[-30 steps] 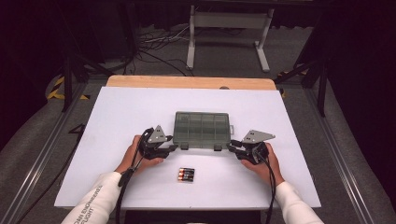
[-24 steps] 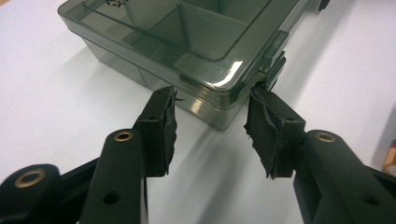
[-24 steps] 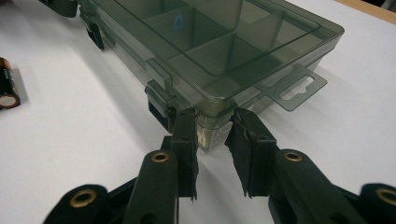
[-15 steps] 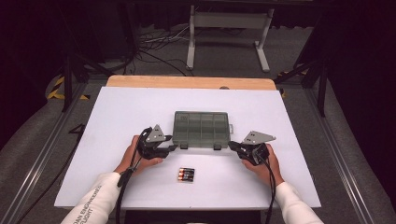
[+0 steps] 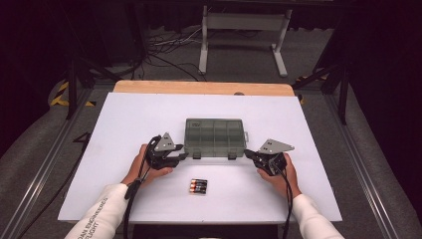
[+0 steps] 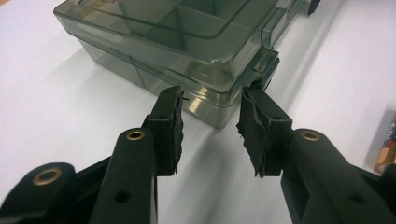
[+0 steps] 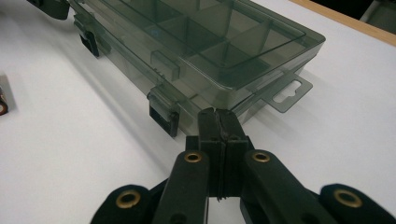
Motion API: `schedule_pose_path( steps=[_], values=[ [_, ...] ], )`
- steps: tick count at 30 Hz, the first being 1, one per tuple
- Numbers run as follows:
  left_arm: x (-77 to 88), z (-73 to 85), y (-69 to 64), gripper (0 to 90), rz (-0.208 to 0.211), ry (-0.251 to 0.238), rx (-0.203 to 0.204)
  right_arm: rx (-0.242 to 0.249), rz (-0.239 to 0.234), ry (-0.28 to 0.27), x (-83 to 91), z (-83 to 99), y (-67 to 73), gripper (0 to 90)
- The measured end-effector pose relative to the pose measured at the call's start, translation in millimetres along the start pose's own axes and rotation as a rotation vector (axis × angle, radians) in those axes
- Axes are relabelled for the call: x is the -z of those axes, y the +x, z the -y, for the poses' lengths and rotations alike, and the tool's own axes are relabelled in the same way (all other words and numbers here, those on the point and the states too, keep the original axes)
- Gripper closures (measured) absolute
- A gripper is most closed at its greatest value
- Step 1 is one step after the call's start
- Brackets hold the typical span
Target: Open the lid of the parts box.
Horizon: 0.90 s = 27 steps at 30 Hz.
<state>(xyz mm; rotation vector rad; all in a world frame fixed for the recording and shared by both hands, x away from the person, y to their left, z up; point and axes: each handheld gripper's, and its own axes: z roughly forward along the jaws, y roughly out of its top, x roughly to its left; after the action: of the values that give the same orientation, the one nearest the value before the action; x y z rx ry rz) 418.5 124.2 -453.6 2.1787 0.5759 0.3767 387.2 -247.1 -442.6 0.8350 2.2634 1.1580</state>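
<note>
A smoky-grey clear compartment box [image 5: 215,135] lies with its lid down in the middle of the white table [image 5: 124,124]. My left gripper [image 5: 182,156] is at the box's front left corner. In the left gripper view the left gripper [image 6: 212,105] is open. Its jaws have just been closing, and the corner of the box [image 6: 187,37] sits between the tips without being pressed. My right gripper [image 5: 247,154] is at the front right corner. In its own view the right gripper [image 7: 217,114] is shut with nothing between the pads, its tip against the front edge of the box [image 7: 224,46] beside a latch [image 7: 163,112].
A few batteries [image 5: 197,186] lie side by side on the table in front of the box, between my hands. One of the batteries [image 6: 387,144] shows at the right edge of the left gripper view. The box's hang tab [image 7: 287,93] sticks out on its right end. A wooden strip [image 5: 199,88] runs along the table's far edge.
</note>
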Motion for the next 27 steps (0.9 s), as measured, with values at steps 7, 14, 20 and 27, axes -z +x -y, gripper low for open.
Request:
schedule_pose_path(
  steps=[7, 14, 20, 27],
  values=[
    [4.7, -1.8, 1.3, 64.0, -0.005, -0.020, 0.003, -0.002, 0.016, -0.025, 3.5, -2.1, -1.5, 90.0],
    [9.1, -3.6, 3.5, 57.7, -0.074, -0.050, 0.002, 0.011, 0.061, -0.045, 4.7, -5.4, -3.4, 88.5],
    [8.1, -7.8, 3.3, 55.7, -0.202, -0.066, -0.061, 0.037, 0.142, -0.048, 4.2, -10.7, -5.9, 80.5],
    [0.0, -15.2, 7.3, 55.5, -0.220, -0.061, -0.080, 0.087, 0.164, -0.078, 2.3, -16.8, -7.7, 78.5]
  ],
)
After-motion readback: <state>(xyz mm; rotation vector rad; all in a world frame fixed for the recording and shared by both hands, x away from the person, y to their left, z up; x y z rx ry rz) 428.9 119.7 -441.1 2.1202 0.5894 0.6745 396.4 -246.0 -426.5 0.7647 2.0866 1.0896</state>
